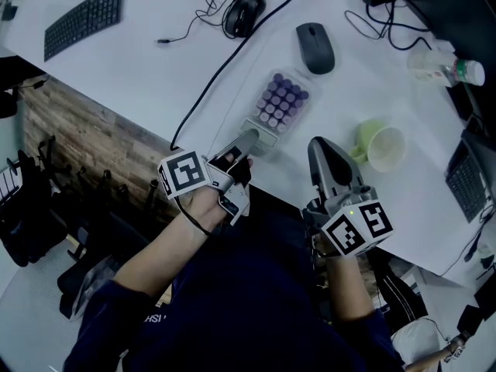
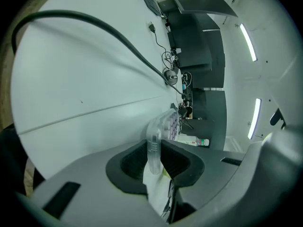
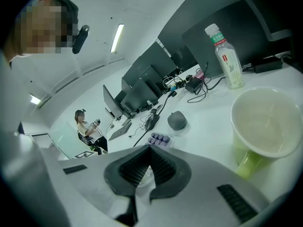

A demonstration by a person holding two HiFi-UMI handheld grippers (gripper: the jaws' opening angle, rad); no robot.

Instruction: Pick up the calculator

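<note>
The calculator (image 1: 280,99) is a small clear-cased one with purple keys, lying on the white table (image 1: 139,68) near its front edge. My left gripper (image 1: 252,138) is shut on its near end. In the left gripper view the clear edge of the calculator (image 2: 154,145) stands upright between the two dark pads of my left gripper (image 2: 155,150), which press on it from both sides. My right gripper (image 1: 322,144) rests to the right, shut with nothing in it, beside a green mug (image 1: 380,146). In its own view the right gripper (image 3: 150,148) has its tips together and the calculator (image 3: 160,139) lies just beyond.
A grey mouse (image 1: 315,47) lies behind the calculator, a black mouse (image 1: 244,12) and a keyboard (image 1: 84,18) farther back. A black cable (image 1: 217,76) runs past the left gripper over the table edge. A bottle (image 1: 446,70) and a laptop (image 1: 469,178) sit at the right.
</note>
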